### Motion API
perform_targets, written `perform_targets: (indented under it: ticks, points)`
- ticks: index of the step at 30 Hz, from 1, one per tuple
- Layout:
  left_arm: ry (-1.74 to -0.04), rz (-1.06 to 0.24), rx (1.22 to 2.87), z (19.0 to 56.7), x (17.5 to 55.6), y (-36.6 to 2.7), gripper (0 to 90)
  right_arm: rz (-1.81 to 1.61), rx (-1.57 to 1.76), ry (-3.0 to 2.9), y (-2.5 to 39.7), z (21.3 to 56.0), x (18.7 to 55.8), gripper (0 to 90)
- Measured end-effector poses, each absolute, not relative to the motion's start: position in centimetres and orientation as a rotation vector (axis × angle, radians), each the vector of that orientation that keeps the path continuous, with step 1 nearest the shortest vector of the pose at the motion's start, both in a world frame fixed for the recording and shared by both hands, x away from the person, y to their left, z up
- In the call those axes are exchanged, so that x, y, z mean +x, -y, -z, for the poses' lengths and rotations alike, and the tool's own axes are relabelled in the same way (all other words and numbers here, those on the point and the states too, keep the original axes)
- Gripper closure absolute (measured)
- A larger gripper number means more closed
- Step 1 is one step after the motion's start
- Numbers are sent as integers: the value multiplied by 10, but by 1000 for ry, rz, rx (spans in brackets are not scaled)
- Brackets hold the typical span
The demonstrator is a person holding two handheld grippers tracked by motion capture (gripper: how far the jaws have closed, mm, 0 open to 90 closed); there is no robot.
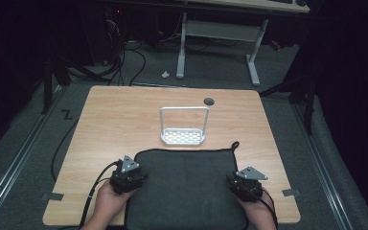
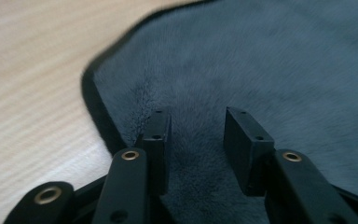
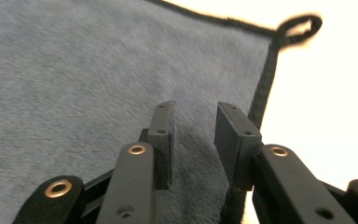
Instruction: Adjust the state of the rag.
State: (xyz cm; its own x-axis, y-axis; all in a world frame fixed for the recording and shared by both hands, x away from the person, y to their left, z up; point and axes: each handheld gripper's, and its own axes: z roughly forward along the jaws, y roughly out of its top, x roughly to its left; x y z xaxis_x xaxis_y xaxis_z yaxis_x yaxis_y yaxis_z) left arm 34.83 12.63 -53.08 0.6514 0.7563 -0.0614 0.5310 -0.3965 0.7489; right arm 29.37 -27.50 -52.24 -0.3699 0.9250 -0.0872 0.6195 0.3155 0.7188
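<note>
A dark grey mat [image 1: 187,189] lay flat on the near half of the wooden table [image 1: 124,120]. The left gripper [image 2: 196,135] and right gripper [image 3: 193,133] hovered over its left and right edges, jaws parted and empty, apparently just above the pile. A metal rack [image 1: 183,127] stood behind the mat.

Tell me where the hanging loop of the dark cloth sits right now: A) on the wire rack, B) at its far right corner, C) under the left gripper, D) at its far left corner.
B: the loop sticks out from the far right corner of the cloth, on bare table, apart from the rack.
</note>
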Motion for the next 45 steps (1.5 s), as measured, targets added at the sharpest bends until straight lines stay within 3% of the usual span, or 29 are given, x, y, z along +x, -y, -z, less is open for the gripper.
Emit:
perform_targets:
  ticks: [7,12,18,28,34,37,41,45]
  points:
    - [-1013,-410,2085,532,370,-113,645,-791,1413,-2045,283,526,316,700]
    - [-1028,-324,2076,529,373,-108,632,-796,1443,-2030,290,526,326,693]
    - [-1030,-349,1994,513,369,-126,575,-811,1394,-2016,287,518,309,606]
    - [-1150,-375,1927,526,423,-138,467,-925,1266,-2082,255,506,291,562]
    - [-1138,-437,2030,533,431,-123,467,-937,1200,-2114,236,504,286,541]
    - [-1107,-479,2042,535,425,-117,537,-935,1155,-2140,226,503,283,526]
    - [-1077,-480,2050,534,421,-113,715,-958,1131,-2160,217,503,282,512]
    - [-1075,-458,2046,534,420,-112,775,-995,1118,-2169,206,500,280,502]
